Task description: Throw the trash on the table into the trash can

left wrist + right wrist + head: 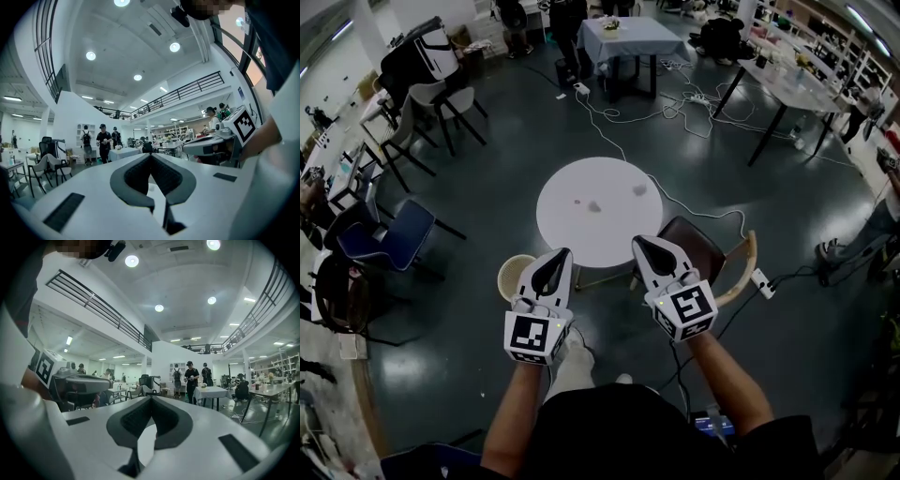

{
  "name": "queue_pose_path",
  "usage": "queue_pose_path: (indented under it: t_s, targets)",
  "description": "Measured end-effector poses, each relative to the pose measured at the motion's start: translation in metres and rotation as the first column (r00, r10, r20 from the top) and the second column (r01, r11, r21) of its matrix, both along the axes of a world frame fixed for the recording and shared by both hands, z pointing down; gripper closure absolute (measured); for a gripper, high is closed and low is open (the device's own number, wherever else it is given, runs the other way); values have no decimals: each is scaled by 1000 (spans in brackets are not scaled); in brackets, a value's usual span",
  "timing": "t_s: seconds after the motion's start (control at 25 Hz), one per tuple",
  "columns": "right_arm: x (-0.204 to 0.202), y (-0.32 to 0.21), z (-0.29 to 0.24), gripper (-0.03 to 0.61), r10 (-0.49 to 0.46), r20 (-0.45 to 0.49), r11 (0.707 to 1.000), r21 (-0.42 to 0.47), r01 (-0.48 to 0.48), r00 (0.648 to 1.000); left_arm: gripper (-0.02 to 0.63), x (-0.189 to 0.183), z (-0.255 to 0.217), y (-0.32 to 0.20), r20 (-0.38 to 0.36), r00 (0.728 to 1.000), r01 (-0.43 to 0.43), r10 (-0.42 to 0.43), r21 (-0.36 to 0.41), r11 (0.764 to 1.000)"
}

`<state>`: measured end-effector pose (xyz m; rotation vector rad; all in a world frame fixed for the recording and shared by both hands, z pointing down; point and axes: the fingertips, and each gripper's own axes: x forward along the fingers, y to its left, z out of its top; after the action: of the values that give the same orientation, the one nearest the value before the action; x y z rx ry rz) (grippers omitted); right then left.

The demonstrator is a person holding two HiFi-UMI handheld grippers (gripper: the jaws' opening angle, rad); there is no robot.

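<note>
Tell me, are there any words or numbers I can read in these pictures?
There are no words or numbers to read here.
Left cube, on the left gripper: only a pattern of black and white squares, no letters.
Right cube, on the right gripper: the same kind of square pattern, no letters.
Anything printed farther off in the room is too small to read.
</note>
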<state>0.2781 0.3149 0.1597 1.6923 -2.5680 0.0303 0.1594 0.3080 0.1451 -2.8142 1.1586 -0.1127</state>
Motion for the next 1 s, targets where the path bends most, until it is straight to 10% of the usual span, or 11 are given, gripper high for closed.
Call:
queue_pose_path:
  t_s: [1.0]
  targets:
    - [-54,-210,29,561,94,-58,988,-121,-101,994,606,-54,36,-214,15,996,-87,89,-94,992]
